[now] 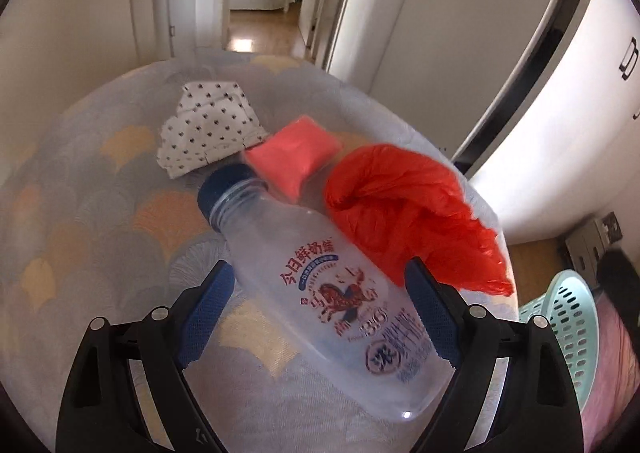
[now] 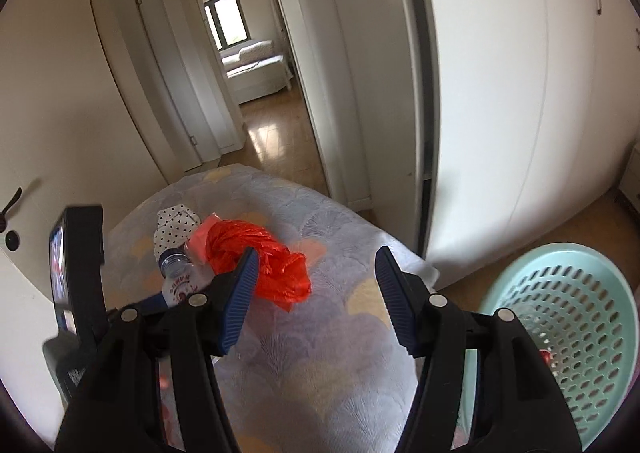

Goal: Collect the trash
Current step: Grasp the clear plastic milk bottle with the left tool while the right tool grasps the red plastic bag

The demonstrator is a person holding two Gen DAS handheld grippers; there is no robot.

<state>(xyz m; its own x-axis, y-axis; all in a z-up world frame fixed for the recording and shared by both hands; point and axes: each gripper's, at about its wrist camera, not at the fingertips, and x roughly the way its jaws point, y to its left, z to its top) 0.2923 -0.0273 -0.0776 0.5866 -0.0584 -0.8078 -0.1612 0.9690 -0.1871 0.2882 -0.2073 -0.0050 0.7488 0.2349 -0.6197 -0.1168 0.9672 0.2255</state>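
The clear milk bottle (image 1: 320, 293) lay on its side on the counter (image 1: 80, 253), which wore a fan-patterned cloth, its dark blue cap (image 1: 222, 189) pointing away. The left gripper (image 1: 320, 277) had its jaws spread to either side of the bottle's body, the blue pads (image 1: 208, 309) not visibly pressing it. Just beyond the cap sat a pink packet (image 1: 294, 157) and a crumpled dotted wrapper (image 1: 208, 129), touching each other. A red plastic bag (image 1: 408, 209) was bunched beside the bottle (its loose end trailed toward the counter's edge). The right gripper (image 2: 316, 285) hung over the bare cloth with its jaws wide apart, holding nothing. A mint-green perforated basket (image 2: 580, 333) stood on the floor next to the counter.
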